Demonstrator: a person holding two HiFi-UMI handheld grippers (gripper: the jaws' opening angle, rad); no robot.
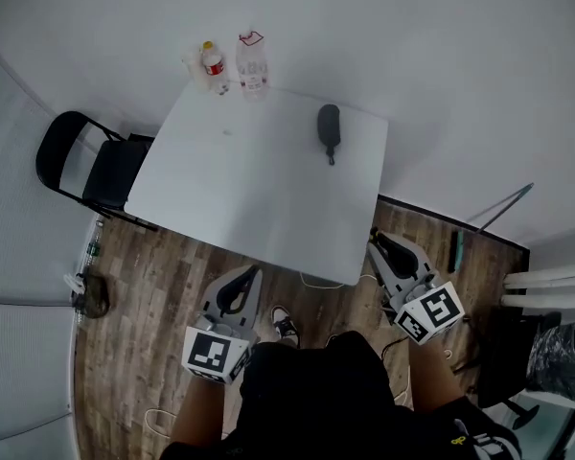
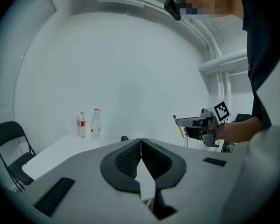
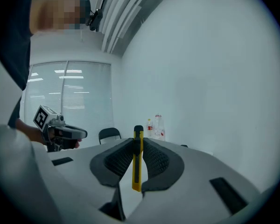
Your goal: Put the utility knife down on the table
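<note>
right gripper [image 3: 138, 143]: its two jaws squeeze the utility knife [image 3: 137, 171] between the black pads.
utility knife: it is yellow with a black top. It stands straight up between the jaws, and its top pokes out above them. It is up in the air, not on the table [image 1: 259, 185].
where the right gripper is: in the head view it [image 1: 379, 241] hangs over the wood floor [image 1: 163, 286], just off the near right corner of the table. The knife is too small to make out there.
left gripper [image 2: 141, 146]: its jaws are pressed together with nothing between them. In the head view it [image 1: 251, 273] is over the floor, near the front edge of the table.
table: white and square.
bottles [image 1: 253, 65]: two clear ones stand at the far left corner, with a clear cup [image 1: 191, 66] just beside them.
dark thing [image 1: 329, 127]: it lies near the far right side of the table. It has a short handle. I cannot tell what it is.
chair [image 1: 86, 166]: black, at the left side of the table.
person: wears dark clothes; one shoe [image 1: 286, 326] shows on the floor.
</note>
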